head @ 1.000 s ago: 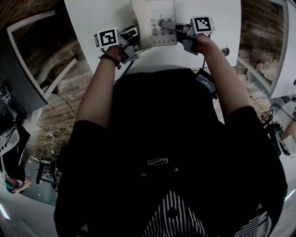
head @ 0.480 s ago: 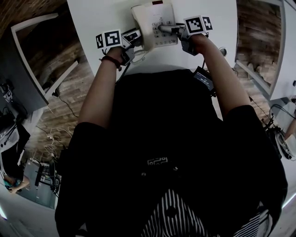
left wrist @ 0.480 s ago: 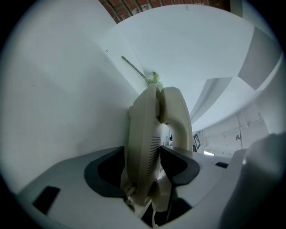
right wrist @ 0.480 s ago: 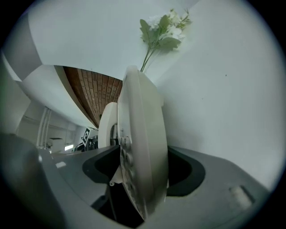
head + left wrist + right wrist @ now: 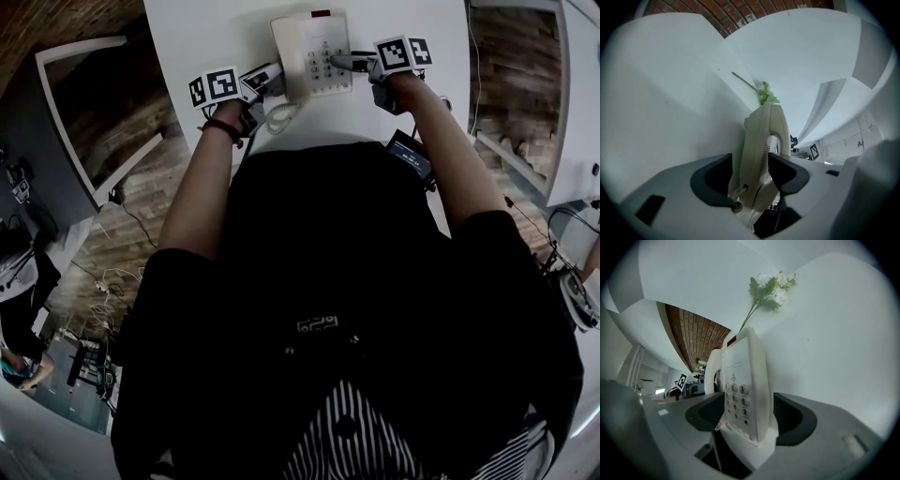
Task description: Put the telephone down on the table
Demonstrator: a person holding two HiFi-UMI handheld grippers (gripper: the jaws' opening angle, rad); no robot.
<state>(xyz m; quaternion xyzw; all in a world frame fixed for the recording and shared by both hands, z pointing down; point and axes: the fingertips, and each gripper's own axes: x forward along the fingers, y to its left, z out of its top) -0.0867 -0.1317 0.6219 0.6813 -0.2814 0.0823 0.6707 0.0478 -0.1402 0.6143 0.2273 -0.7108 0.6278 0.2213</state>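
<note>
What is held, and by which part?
Nothing. Left gripper and right gripper jaws have just been opening; the telephone stands loose between them, on the table.

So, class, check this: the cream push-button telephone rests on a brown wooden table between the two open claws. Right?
No: the head view shows a white table. The cream push-button telephone does rest on it, between the left claw and right claw, whose jaws have just been opening.
</note>
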